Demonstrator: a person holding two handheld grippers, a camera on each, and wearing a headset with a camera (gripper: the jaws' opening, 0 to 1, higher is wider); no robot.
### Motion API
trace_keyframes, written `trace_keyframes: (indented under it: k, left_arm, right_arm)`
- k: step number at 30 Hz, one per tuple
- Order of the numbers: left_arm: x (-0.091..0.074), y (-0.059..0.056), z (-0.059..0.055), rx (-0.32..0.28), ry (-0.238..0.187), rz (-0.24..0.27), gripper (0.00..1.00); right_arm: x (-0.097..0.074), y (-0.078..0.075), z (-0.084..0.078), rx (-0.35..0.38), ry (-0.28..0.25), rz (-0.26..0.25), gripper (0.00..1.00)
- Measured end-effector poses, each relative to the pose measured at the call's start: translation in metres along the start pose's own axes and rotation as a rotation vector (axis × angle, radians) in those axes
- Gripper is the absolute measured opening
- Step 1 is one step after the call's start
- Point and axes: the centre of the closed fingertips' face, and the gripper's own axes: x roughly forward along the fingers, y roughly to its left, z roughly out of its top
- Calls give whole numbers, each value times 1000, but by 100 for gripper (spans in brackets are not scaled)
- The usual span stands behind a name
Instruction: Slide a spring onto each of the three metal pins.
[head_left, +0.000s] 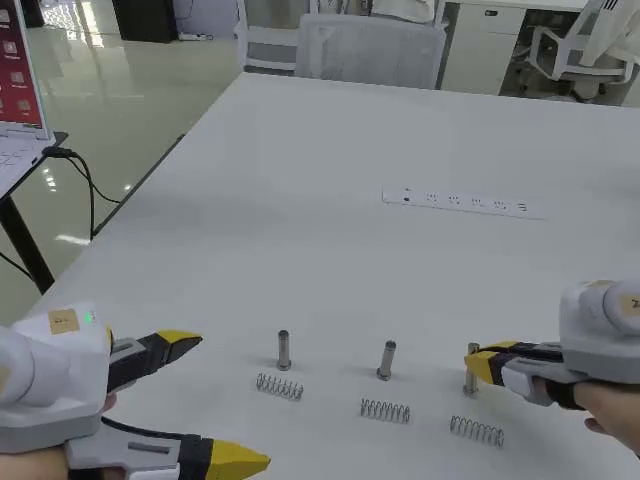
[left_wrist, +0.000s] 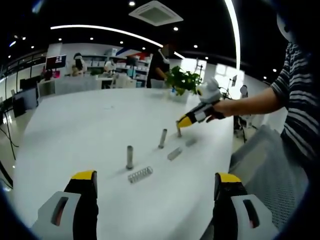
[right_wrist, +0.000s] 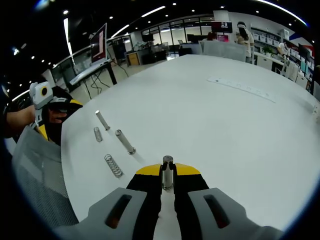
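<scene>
Rt pin (right_wrist: 167, 172) stands on tabletop (head_left: 350, 250) clamped in my right gripper's (head_left: 480, 362) closed jaws, its spring (head_left: 476, 431) lying just in front, none fitted yet; next, I reckon, left gripper (head_left: 228, 402), jaws wide open, fetches that spring.

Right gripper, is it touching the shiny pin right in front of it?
Touching. The right gripper view shows the right gripper with its yellow jaws pressed against both sides of the pin, with no gap.
</scene>
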Motion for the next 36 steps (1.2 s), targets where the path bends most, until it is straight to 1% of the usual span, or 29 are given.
trace_keyframes:
  k: [6,9,15,20,22,24,29,31,33,36]
  left_arm:
    - [0,1,0,-1,-1,4,94]
    - [1,1,-1,-3,0,1,94]
    - [1,0,-2,-3,1,-1,94]
    - [1,0,-2,-6,1,-1,94]
    - [1,0,-3,-4,3,-3,95]
    - [1,-1,-3,-4,5,-4,94]
    - [1,-3,-2,-4,2,-6,95]
    - [1,-3,-2,-1,1,-7,95]
    - [0,-3,-1,-2,0,-6,95]
    - [-1,-3,1,1,-2,-6,95]
  right_arm:
    - [-2,-3,-1,-13,-6,-1,5]
    - [-3,-3,-2,-13,-8,0,5]
    - [-7,0,-6,-37,-14,7,5]
    - [-11,1,-9,-65,-7,4,5]
    - [-12,2,-11,-88,-2,3,5]
    - [-12,5,-11,-96,0,7,6]
    - [-12,5,-13,-123,11,3,6]
    - [-12,5,-12,-122,11,1,6]
    - [-13,6,-10,-114,-4,7,7]
    - [-14,6,-6,-96,-17,7,12]
